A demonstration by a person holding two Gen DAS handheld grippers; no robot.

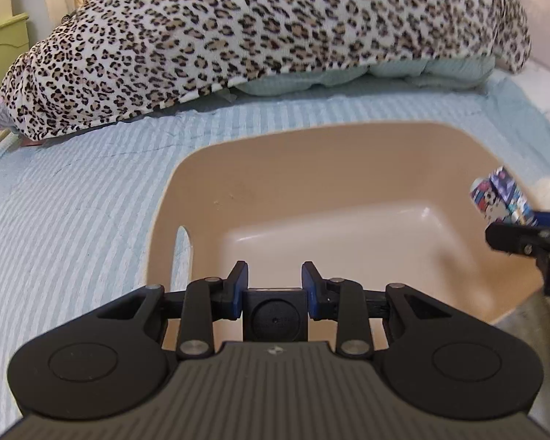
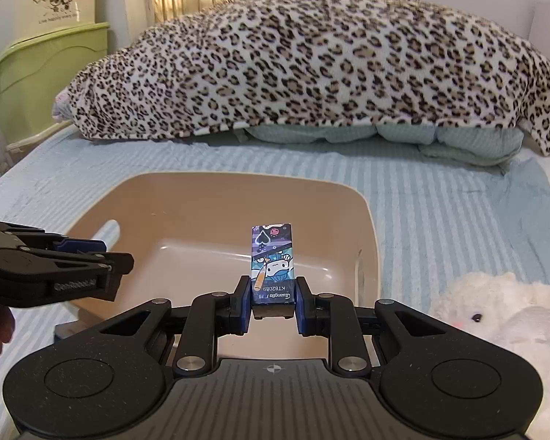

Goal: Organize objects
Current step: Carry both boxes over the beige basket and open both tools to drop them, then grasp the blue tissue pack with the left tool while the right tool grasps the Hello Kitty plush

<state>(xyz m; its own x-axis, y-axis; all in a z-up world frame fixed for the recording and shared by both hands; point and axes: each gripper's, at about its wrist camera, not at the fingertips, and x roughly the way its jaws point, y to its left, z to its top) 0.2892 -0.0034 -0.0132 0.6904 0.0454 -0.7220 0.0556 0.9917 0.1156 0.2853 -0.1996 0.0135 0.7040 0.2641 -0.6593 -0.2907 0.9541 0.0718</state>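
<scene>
A beige plastic basin (image 1: 209,198) lies on the striped bed; it also shows in the right wrist view (image 2: 187,198). My right gripper (image 2: 271,295) is shut on a small printed card box (image 2: 272,256) and holds it upright over the basin's near part. In the left wrist view the card box (image 1: 500,196) and the right gripper (image 1: 524,236) show at the right edge. My left gripper (image 1: 274,282) hangs over the basin's near left rim, jaws partly apart with nothing between them. It also shows from the side in the right wrist view (image 2: 91,256).
A leopard-print blanket (image 2: 311,62) covers a heap at the back of the bed. A white plush toy (image 2: 502,315) lies right of the basin. Green and cream storage boxes (image 2: 44,73) stand at the left. The pale blue striped bedcover (image 1: 73,201) surrounds the basin.
</scene>
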